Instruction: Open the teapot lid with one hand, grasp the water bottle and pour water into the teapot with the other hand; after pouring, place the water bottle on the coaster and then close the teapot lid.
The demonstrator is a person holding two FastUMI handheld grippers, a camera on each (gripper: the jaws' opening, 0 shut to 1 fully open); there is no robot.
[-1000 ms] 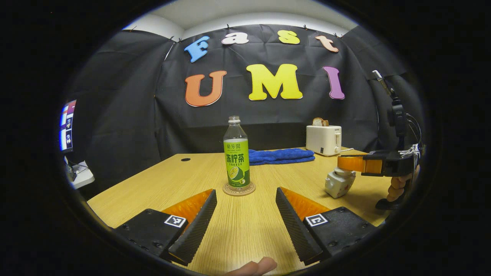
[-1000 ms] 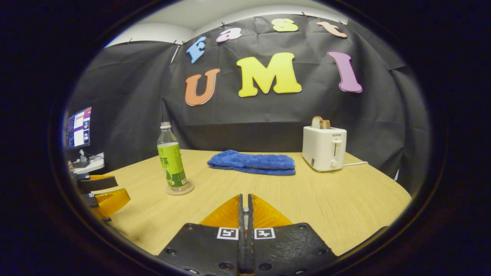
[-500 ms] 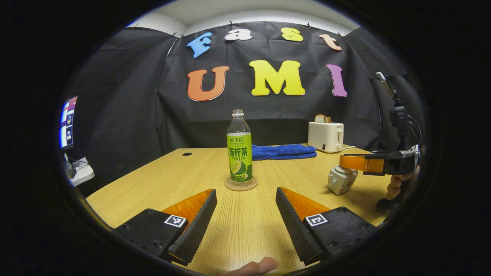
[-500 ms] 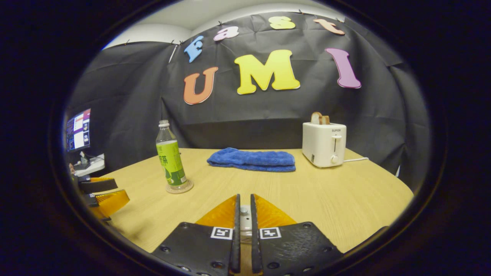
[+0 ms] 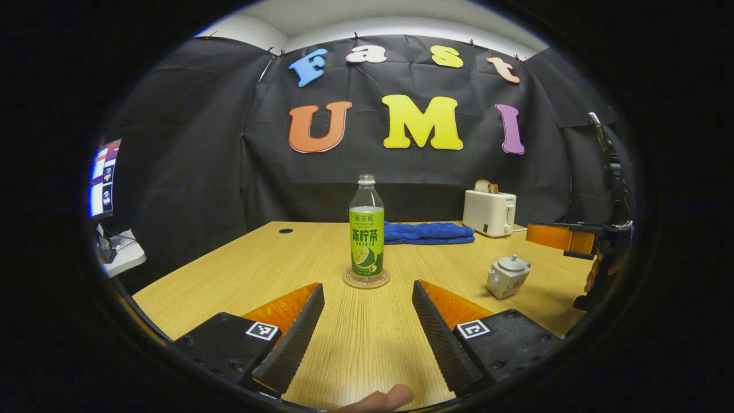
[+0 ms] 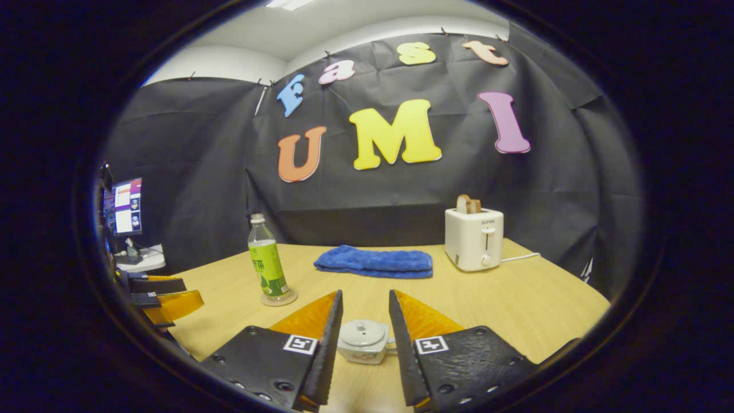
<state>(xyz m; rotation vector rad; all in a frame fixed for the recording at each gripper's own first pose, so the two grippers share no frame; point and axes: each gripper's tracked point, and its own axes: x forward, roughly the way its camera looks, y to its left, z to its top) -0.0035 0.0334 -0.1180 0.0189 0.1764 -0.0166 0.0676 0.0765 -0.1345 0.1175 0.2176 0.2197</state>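
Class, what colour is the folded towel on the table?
Blue; the towel shows best in the right gripper view.

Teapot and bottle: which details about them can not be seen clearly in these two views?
- Teapot, right gripper view: its spout and both sides are hidden behind the right tool fingers; the lid sits on top.
- Teapot, left gripper view: too small to judge how well the lid is seated.
- Water bottle on its coaster: the label covers the lower part, so the water level cannot be told.
- Left tool: open, its base cut off by the view's lower edge.
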